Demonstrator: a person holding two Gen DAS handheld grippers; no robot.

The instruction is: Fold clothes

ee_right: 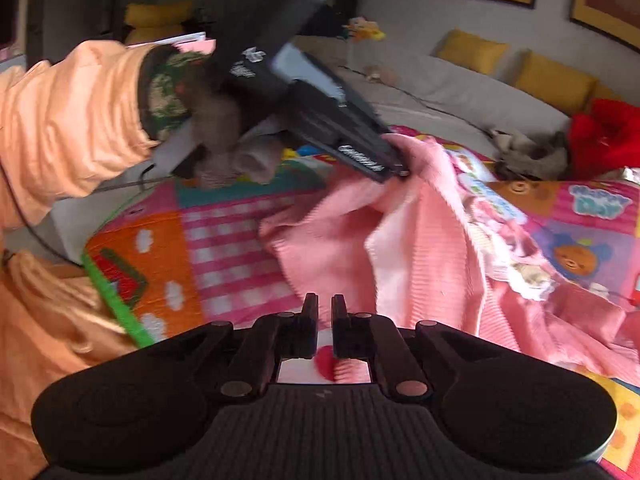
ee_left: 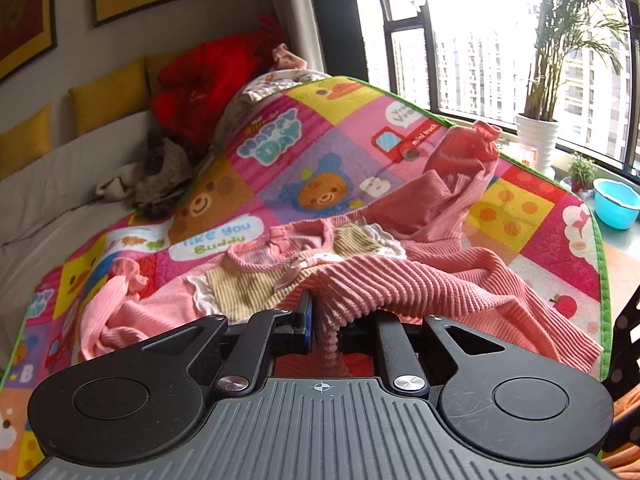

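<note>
A bright patchwork mat (ee_left: 320, 148) covers the bed, yellow cushions (ee_left: 108, 96) lining the wall on the left and a window (ee_left: 480, 40) with a potted palm (ee_left: 536, 128) off to the right. From my left wrist, reading across: a pink sleeve (ee_left: 120, 280) bunched at the left, the cream-striped front of the pink top (ee_left: 400, 280) in the middle, ribbed fabric trailing right. My left gripper (ee_left: 326, 312) is clamped on a fold of that top, cloth pinched between the pads. From my right wrist, the picture blurry: an orange sleeve (ee_right: 68, 128) at left, my left gripper (ee_right: 400, 170) biting the top's (ee_right: 420, 240) lifted edge. My right gripper (ee_right: 325, 308) hangs over the mat beside the top, jaws nearly closed, holding nothing.
</note>
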